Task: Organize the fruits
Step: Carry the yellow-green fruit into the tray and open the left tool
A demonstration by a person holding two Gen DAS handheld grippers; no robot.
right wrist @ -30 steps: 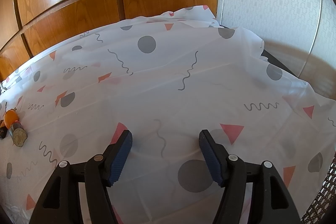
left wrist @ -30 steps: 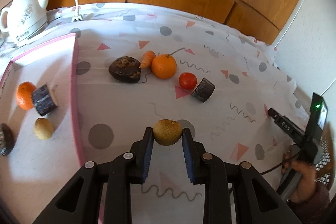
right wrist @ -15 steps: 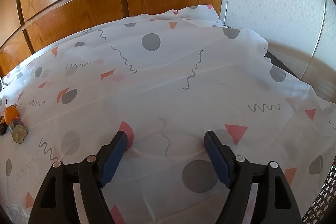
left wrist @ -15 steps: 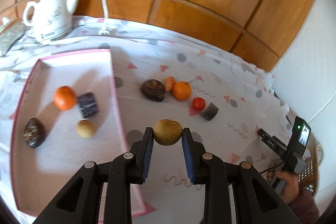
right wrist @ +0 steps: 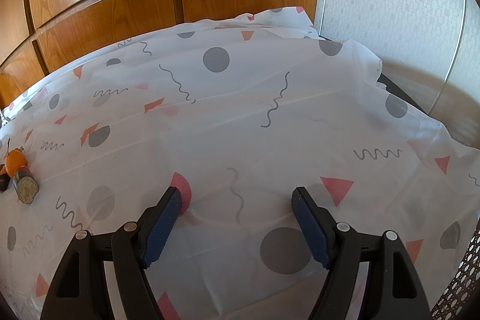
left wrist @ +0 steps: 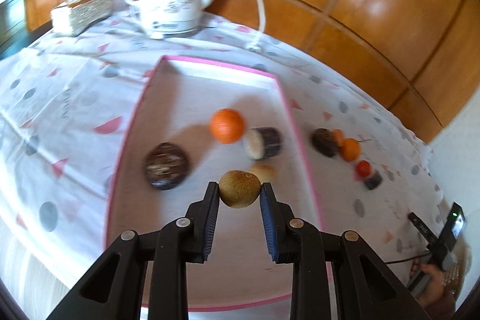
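Observation:
My left gripper [left wrist: 239, 185] is shut on a round brown fruit [left wrist: 239, 194] and holds it above the pink-rimmed tray [left wrist: 288, 107]. In the tray lie an orange [left wrist: 226, 125], a dark cut piece [left wrist: 265, 141], a dark round fruit [left wrist: 166, 165] and a small tan fruit [left wrist: 264, 171]. On the cloth right of the tray sit a dark fruit [left wrist: 324, 137], a carrot [left wrist: 338, 135], a second orange [left wrist: 351, 149], a tomato [left wrist: 363, 168] and another cut piece [left wrist: 373, 181]. My right gripper [right wrist: 237, 195] is open over bare cloth, holding nothing.
A white kettle [left wrist: 171, 8] with its cord and a tissue box [left wrist: 81, 11] stand behind the tray, against wood panelling. The patterned tablecloth [right wrist: 240, 98] drops off at the right edge near the wall. A wicker surface [right wrist: 459, 275] shows at the lower right.
The left gripper has swung left with the brown fruit, from over the cloth to over the tray. The right gripper's jaws have spread a little wider; that hand has stayed put.

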